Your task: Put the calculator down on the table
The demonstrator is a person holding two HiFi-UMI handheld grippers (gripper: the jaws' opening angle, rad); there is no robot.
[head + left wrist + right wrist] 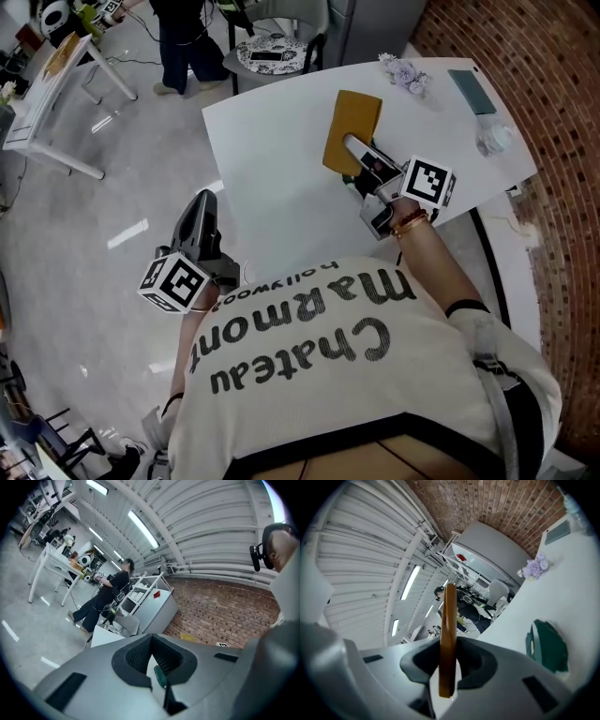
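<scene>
The calculator [352, 130] is a flat mustard-brown slab, and my right gripper [356, 150] is shut on its near edge above the white table [272, 169]. Seen along the jaws in the right gripper view, the calculator [449, 634] stands edge-on between the pads, clear of the tabletop. My left gripper [200, 204] hangs over the grey floor, off the table's left corner, its dark jaws together and holding nothing. In the left gripper view, that gripper [151, 639] points level toward the table's far end.
A dark green object [548, 646] lies on the table just right of the held calculator. Purple flowers [405, 73], a teal flat item [472, 91] and a clear item [492, 139] sit at the far right. A chair [272, 52] and a standing person [187, 37] are beyond the table.
</scene>
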